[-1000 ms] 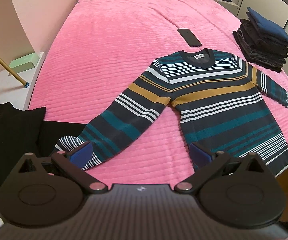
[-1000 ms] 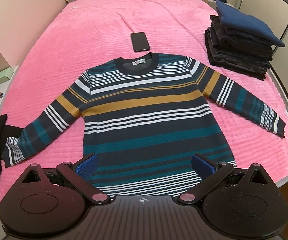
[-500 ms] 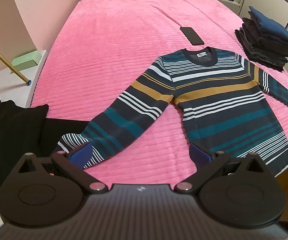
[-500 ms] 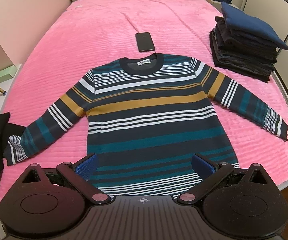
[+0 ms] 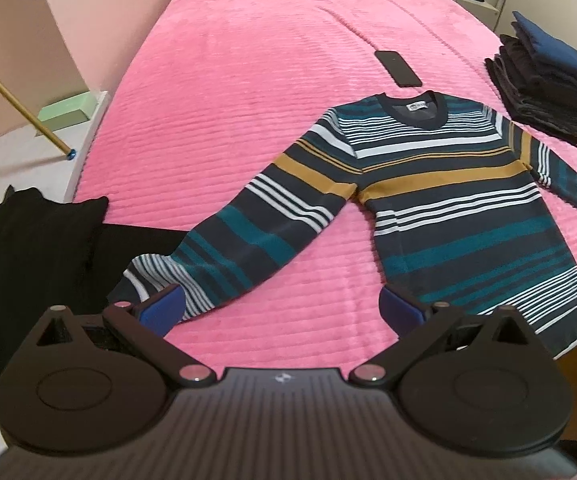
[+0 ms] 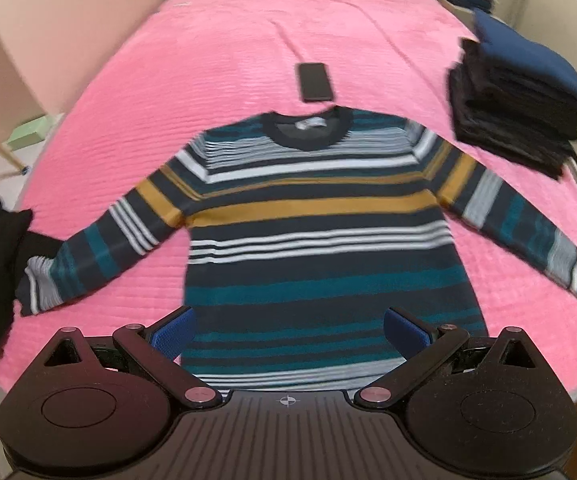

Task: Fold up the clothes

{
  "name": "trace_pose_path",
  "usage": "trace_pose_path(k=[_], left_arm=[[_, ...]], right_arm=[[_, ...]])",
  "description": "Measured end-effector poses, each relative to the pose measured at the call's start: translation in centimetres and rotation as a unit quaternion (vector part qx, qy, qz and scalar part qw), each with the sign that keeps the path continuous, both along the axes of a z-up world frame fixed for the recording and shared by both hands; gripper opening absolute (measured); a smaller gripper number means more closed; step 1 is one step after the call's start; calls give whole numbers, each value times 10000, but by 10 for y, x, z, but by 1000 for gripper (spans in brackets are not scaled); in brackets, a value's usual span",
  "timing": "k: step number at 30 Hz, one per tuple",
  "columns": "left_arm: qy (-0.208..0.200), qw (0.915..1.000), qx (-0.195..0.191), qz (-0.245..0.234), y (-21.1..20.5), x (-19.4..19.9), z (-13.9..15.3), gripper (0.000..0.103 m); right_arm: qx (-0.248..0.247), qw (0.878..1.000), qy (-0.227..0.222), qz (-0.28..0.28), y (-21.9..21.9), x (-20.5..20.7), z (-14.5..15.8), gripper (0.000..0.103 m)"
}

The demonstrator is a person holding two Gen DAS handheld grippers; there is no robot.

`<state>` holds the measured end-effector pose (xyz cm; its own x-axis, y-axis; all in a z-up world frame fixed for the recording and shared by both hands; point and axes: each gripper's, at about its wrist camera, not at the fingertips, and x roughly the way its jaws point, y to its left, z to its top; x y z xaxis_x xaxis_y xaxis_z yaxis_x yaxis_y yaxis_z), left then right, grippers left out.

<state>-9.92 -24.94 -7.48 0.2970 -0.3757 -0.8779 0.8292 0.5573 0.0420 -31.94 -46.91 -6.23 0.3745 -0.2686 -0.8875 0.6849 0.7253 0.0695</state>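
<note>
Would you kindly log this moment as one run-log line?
phase: pre-grasp | striped sweater: flat on pink bed, unfolded | left gripper: open, near sleeve cuff | right gripper: open, above hem

The far half of the pink bed (image 6: pixel 224 40) lies bare, wide open for passing. A phone (image 6: pixel 315 81) sits just beyond the collar of the spread sweater (image 6: pixel 312 240). A stack of folded clothes (image 6: pixel 516 108) crowds the bed's right edge near the right sleeve. Black clothes (image 5: pixel 24 264) hang over the left edge, touching the left cuff. Bare strips remain between the sleeves and the body.
</note>
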Motion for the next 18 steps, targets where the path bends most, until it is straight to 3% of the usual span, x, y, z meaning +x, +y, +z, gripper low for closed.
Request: trace_pose_path(k=[4, 7, 13, 14, 16, 18], left_arm=[[-124, 9995, 112, 279, 20, 1, 2, 101], [-277, 9979, 268, 520, 44, 4, 2, 101], [-454, 9937, 547, 871, 104, 21, -10, 101], [-463, 9936, 574, 851, 112, 28, -16, 101], [-482, 9936, 629, 810, 126, 41, -28, 101], [-535, 9940, 685, 666, 137, 55, -39, 101]], right_arm=[[-145, 9948, -291, 969, 21, 29, -5, 102], [-298, 9802, -498, 1891, 48, 57, -13, 102], [-832, 9173, -578, 3852, 133, 120, -46, 99], [-874, 9070, -589, 4077, 147, 130, -53, 85], [-919, 8875, -574, 4478, 174, 154, -70, 70], [-934, 8704, -564, 4801, 201, 181, -90, 70]])
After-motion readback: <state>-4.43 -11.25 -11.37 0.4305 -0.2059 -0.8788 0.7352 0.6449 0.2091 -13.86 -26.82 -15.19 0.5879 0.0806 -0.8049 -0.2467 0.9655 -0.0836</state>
